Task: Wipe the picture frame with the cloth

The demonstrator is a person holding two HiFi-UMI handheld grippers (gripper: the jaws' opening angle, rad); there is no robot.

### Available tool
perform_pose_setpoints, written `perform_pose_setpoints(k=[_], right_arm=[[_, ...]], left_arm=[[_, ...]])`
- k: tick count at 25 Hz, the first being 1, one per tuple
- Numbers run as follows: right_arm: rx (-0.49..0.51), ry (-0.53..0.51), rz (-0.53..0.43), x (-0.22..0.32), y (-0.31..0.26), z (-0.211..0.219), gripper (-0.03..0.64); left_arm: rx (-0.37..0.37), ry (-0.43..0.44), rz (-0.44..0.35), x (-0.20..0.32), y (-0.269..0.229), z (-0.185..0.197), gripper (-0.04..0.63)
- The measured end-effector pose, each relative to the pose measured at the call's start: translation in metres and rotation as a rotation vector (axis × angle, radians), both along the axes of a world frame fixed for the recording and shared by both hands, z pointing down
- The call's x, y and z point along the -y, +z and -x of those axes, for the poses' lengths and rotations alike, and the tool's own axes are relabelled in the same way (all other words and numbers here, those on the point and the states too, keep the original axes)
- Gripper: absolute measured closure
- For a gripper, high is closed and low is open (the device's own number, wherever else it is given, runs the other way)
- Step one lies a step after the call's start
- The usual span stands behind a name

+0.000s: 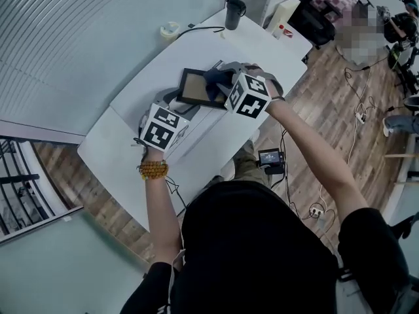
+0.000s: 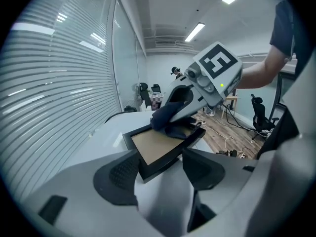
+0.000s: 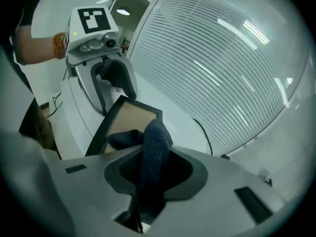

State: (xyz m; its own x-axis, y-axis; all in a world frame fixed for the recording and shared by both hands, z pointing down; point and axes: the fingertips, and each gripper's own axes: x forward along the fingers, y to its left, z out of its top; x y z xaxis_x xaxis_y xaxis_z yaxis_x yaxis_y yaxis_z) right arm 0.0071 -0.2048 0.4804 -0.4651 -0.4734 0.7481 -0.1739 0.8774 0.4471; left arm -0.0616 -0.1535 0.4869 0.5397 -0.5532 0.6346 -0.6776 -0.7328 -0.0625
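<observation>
1. The black rectangular picture frame with a flat tan panel (image 2: 159, 148) is off the white, smooth-topped table (image 1: 196, 150), tilted, with one corner raised.
2. The left gripper (image 2: 158, 166) has its jaws partly closed on the frame's near corner. Its dark pads (image 2: 120, 173), stippled with small dots, bear on the frame's two edges.
3. The right gripper (image 3: 155, 171) is clamped on a dark navy knitted cloth (image 3: 154, 149). A thick fold runs up between the jaws and bulges out over the tips.
4. The free end of the cloth lies bunched on the tan panel, near the frame's edge furthest from the left gripper.
5. Only the left gripper view shows the frame's moulded black rim in depth and the cloth pressed flat against the panel.
6. Only the right gripper view shows the cloth's ribbed weave, and the left gripper's curved fingers closing round the frame's far end.
7. Only the head view shows the table as a whole. It also shows a dark cylindrical tumbler (image 1: 234, 12) and a pale roll of tape (image 1: 170, 29) at the far end, well apart from the frame. An orange bead bracelet (image 1: 153, 169) is on the left wrist, and wood-plank flooring (image 1: 327, 90) lies beside the table.
8. Horizontal white slatted blinds (image 3: 222, 58) fill the background of both gripper views.
</observation>
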Motion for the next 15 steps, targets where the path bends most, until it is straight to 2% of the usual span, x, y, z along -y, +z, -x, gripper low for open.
perform_pose_setpoints(k=[2, 4, 8, 12, 15], right_arm=[[-0.021, 0.010, 0.037, -0.007, 0.007, 0.005, 0.538], [-0.019, 0.031, 0.157, -0.014, 0.009, 0.010, 0.540], [0.067, 0.096, 0.418, -0.024, 0.010, 0.010, 0.541], [0.153, 0.063, 0.632, -0.042, 0.006, 0.017, 0.541], [0.191, -0.003, 0.732, -0.058, 0.004, 0.021, 0.541]], left_arm=[[0.001, -0.002, 0.000, 0.000, 0.002, 0.000, 0.316], [0.002, -0.006, -0.001, 0.000, 0.002, 0.000, 0.316], [0.001, -0.012, -0.003, 0.000, 0.002, 0.000, 0.316], [0.003, -0.011, -0.001, 0.000, 0.002, -0.002, 0.314], [0.002, -0.013, -0.001, -0.002, 0.002, -0.001, 0.314]])
